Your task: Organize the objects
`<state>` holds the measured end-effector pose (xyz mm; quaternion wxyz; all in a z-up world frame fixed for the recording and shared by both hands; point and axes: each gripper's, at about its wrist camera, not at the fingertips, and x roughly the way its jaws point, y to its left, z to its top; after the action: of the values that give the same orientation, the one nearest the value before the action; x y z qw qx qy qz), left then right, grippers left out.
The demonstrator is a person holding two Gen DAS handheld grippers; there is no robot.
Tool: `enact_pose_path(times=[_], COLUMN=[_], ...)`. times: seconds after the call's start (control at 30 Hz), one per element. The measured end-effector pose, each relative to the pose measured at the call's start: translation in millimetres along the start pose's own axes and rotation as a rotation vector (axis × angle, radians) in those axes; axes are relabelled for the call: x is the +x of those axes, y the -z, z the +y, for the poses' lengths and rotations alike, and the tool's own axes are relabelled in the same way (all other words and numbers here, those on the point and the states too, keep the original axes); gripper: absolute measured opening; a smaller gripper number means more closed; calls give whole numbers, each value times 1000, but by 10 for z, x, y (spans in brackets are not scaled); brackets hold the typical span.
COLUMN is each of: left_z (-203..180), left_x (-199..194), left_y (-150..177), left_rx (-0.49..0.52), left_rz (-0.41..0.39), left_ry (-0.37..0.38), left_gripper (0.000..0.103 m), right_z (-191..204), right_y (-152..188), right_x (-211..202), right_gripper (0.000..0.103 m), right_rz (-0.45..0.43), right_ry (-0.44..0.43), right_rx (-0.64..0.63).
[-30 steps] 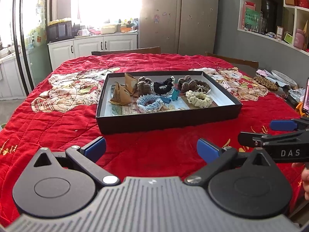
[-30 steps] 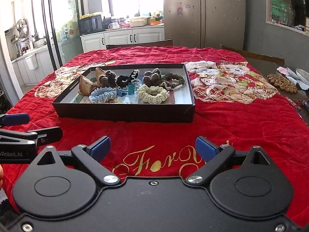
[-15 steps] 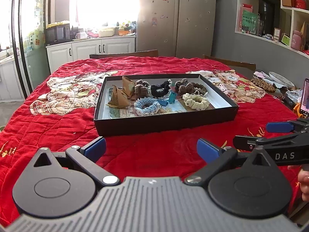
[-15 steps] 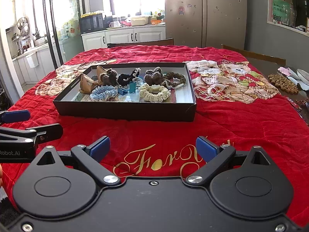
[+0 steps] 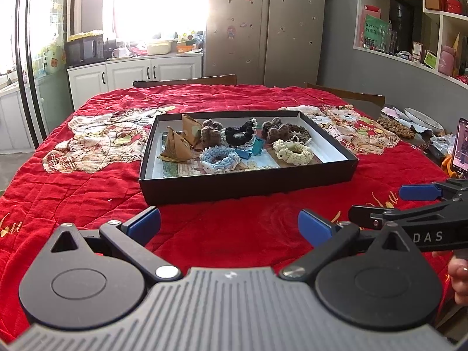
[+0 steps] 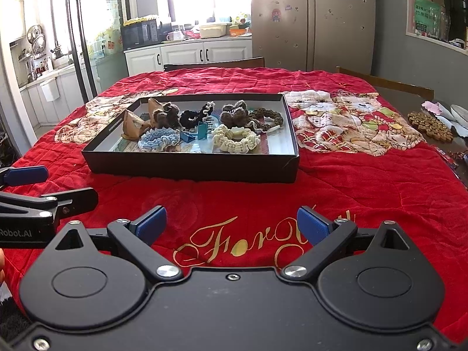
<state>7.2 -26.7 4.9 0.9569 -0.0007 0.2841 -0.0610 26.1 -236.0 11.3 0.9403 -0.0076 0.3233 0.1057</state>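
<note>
A shallow black box [image 5: 248,185] [image 6: 193,168] lies on the red quilted cloth. Inside lie a light blue scrunchie [image 5: 218,160] [image 6: 159,139], a cream scrunchie [image 5: 294,152] [image 6: 235,139], a black one [image 5: 238,133], brown ones [image 5: 211,131] [image 6: 234,114], teal clips [image 5: 257,145] [image 6: 202,131] and two brown paper pyramids [image 5: 175,147] [image 6: 133,124]. My left gripper [image 5: 229,225] hangs open over the cloth in front of the box, holding nothing. My right gripper [image 6: 232,225] is open and empty too, level with it on the right.
Chair backs [image 5: 184,82] stand at the table's far side. A phone [image 5: 460,149], a wooden bead mat [image 5: 395,125] [image 6: 430,125] and plates sit at the right edge. A hand [image 5: 459,278] shows at the lower right. Kitchen cabinets and a fridge are behind.
Both grippers have drifted slightly, so the box sits a little lower and nearer in both views. Their jaws stay open and empty.
</note>
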Motion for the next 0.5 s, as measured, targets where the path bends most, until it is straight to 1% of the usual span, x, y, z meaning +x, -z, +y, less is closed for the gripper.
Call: enact_pose_path(times=[0.5], left_z=[-6], left_x=[-3], left_y=[3], left_rx=[1], left_rz=[6], left_ry=[8], left_gripper=[103], right_z=[26], right_y=[4], right_x=[4], right_gripper=[96], right_rz=[4], right_ry=[-2], right_rx=[-6])
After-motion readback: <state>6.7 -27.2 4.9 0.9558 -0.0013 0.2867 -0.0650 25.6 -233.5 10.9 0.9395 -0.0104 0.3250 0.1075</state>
